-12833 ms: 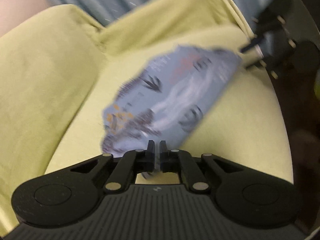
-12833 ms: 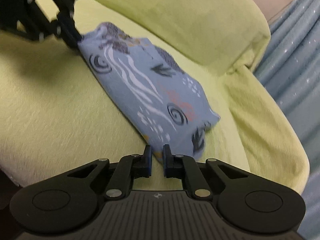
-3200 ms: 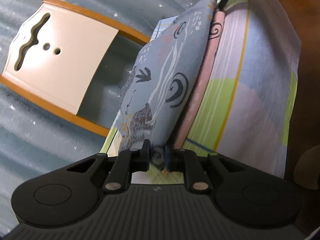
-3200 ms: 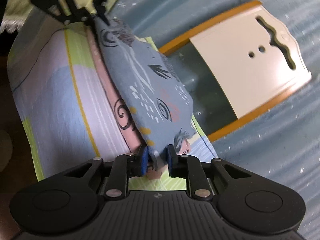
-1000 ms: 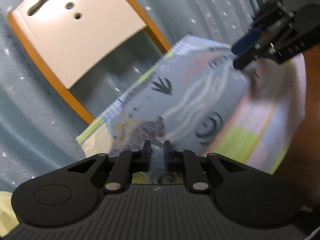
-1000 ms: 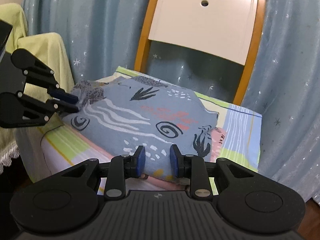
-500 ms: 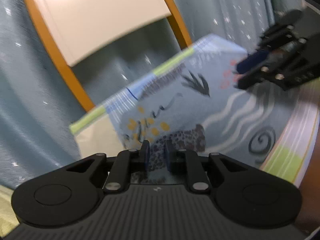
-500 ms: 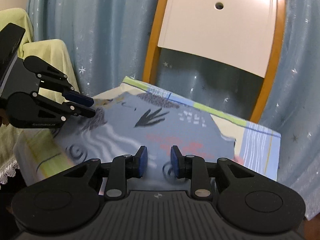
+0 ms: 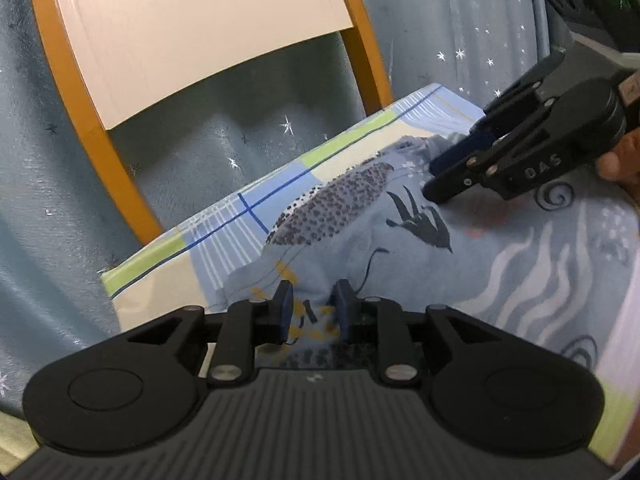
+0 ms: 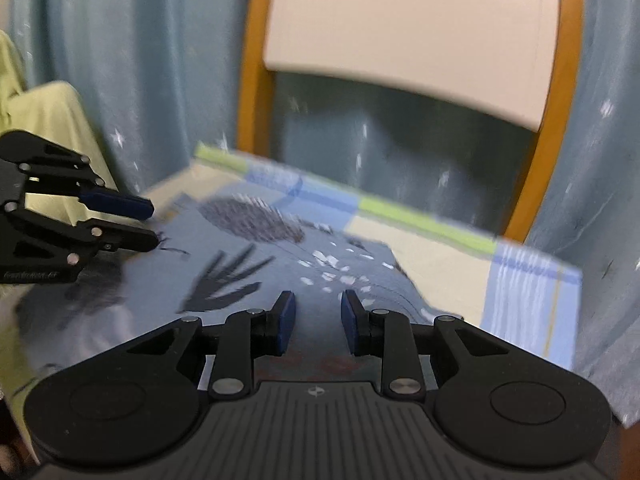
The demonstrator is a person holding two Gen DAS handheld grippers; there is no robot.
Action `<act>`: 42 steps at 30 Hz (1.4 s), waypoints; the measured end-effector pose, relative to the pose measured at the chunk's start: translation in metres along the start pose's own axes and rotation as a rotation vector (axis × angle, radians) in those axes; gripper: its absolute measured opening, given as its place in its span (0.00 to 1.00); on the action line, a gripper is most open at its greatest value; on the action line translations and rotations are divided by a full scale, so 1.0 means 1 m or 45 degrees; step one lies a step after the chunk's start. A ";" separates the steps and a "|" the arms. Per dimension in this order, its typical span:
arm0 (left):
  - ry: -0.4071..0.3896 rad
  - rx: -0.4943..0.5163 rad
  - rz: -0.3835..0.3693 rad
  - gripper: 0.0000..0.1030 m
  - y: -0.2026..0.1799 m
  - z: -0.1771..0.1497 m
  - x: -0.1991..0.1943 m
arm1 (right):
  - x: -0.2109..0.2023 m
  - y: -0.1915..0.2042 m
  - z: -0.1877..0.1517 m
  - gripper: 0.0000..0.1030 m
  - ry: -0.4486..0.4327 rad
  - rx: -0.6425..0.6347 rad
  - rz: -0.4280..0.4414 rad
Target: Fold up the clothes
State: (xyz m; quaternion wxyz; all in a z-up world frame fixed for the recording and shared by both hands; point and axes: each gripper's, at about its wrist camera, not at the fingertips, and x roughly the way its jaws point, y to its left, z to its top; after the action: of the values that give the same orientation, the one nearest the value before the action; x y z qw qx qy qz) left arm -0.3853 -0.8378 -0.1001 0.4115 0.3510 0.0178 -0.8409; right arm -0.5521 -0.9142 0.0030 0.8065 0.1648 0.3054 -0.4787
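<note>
i'm looking at a chair with an orange wooden frame and a pale backrest panel, standing against a grey-blue curtain dotted with small white stars. on its seat lies a folded striped sheet in blue, green and cream, its back edge running just under the gap below the backrest. off to the left in the right wrist view i catch a bit of yellow-green upholstery.

the blue patterned garment, folded, lies flat on top of the striped sheet, with its spotted patch and dark leaf prints facing up.

my left gripper sits low over the near edge of the garment; its jaws have just been opening, and the cloth lies between them, though i cannot tell whether the pads still press on it. my right gripper is parted over the blue cloth, which lies beneath its jaws with clear gaps at both pads. that view is blurred. a fingertip shows behind the right gripper in the left wrist view.

compared with three seconds back, the garment no longer hangs lifted between the two grippers above the sheet. it has come down onto the stack, and both grippers have slid further in over it, toward the backrest.
</note>
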 end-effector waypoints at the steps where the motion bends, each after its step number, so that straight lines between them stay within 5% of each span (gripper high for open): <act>1: 0.009 -0.016 -0.004 0.21 0.002 0.003 0.002 | 0.006 -0.006 0.001 0.27 0.017 0.037 0.021; 6: -0.009 -0.030 0.053 0.22 0.001 0.007 -0.021 | 0.001 -0.022 0.007 0.27 0.020 0.160 0.066; 13: -0.020 -0.135 0.066 0.22 -0.028 -0.027 -0.069 | -0.071 -0.018 -0.029 0.30 -0.101 0.257 0.015; 18: 0.007 -0.138 0.120 0.23 -0.038 -0.042 -0.072 | -0.093 0.003 -0.072 0.36 -0.064 0.231 -0.021; 27: 0.030 -0.156 0.198 0.23 -0.046 -0.052 -0.099 | -0.124 0.008 -0.099 0.37 -0.066 0.271 -0.076; 33: 0.051 -0.219 0.233 0.33 -0.052 -0.053 -0.121 | -0.147 0.011 -0.107 0.40 -0.084 0.286 -0.110; 35: 0.068 -0.251 0.242 0.39 -0.057 -0.054 -0.127 | -0.154 0.016 -0.112 0.45 -0.090 0.302 -0.102; 38: 0.087 -0.280 0.250 0.62 -0.064 -0.058 -0.134 | -0.162 0.025 -0.123 0.58 -0.091 0.354 -0.091; 42: 0.096 -0.347 0.239 0.89 -0.073 -0.063 -0.141 | -0.171 0.040 -0.139 0.99 -0.096 0.432 -0.083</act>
State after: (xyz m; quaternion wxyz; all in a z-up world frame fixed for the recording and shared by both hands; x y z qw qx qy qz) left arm -0.3416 -0.6733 -0.0810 0.5312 0.3233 0.1142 -0.7748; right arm -0.6241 -0.7020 0.0075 0.7620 0.2704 0.1951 -0.5551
